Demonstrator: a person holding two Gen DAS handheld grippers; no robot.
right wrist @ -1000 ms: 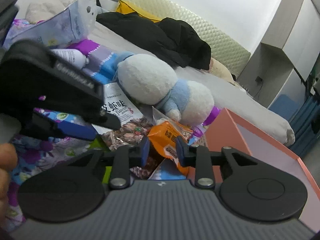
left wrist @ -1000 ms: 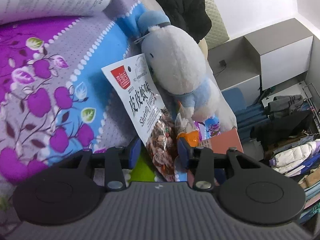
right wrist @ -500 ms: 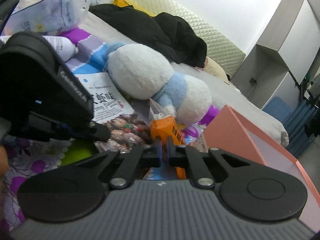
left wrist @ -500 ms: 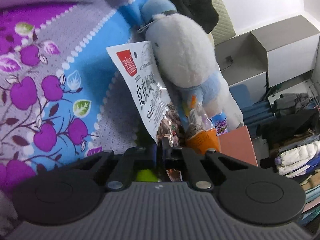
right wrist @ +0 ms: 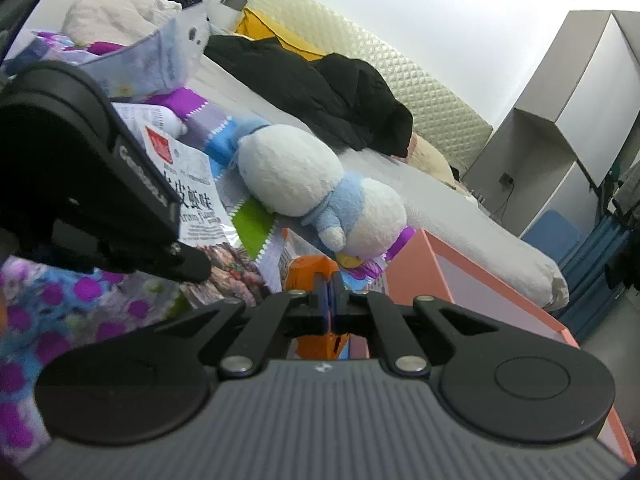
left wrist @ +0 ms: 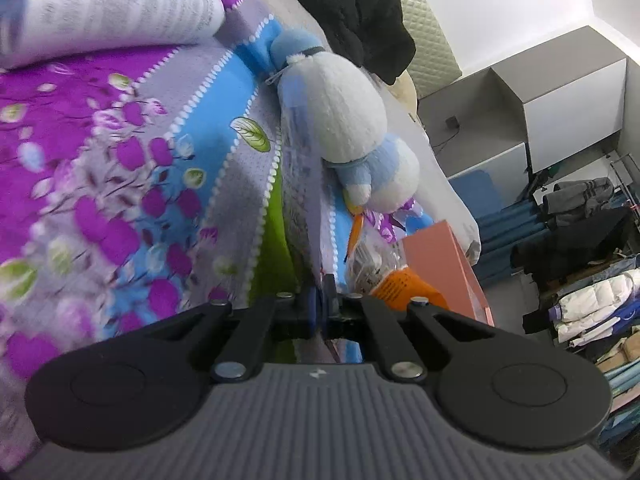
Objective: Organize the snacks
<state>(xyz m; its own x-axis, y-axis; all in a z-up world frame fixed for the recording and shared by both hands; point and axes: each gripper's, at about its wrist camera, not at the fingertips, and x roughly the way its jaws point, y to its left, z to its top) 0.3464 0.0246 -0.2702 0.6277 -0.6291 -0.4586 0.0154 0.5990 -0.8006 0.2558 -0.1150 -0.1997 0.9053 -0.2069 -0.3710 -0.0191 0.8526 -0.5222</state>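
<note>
Bedroom, with a flowered quilt [left wrist: 120, 160] over the bed as the working surface, a plush toy [right wrist: 296, 176] lying across it and a pink box [right wrist: 416, 272] open just beside the toy.

Left hand-held gripper [left wrist: 320, 304]: closed down tight on the thin film of a white snack bag [right wrist: 196, 200], red logo at the top, dark wrapped pieces showing through the clear lower part. Seen edge-on from the left wrist, close against the toy; seems raised off the quilt, though hard to be sure.

Right hand-held gripper [right wrist: 330, 300]: likewise pinched fully together, with an orange packet [right wrist: 308, 270] caught between the pads. Sits just in front of the toy, right beside the pink box wall.

Handling, as a judgement: both light, soft and crinkly, with slick film likely to slide through a shallow pinch. Loose contents bound to slump downward and swing the bag once lifted. Best taken on the flat sealed margin or an empty fold of film, not over the contents, since brittle pieces could crush. Worth keeping the carry low and slow toward the pink box, probably the place for them.
</note>
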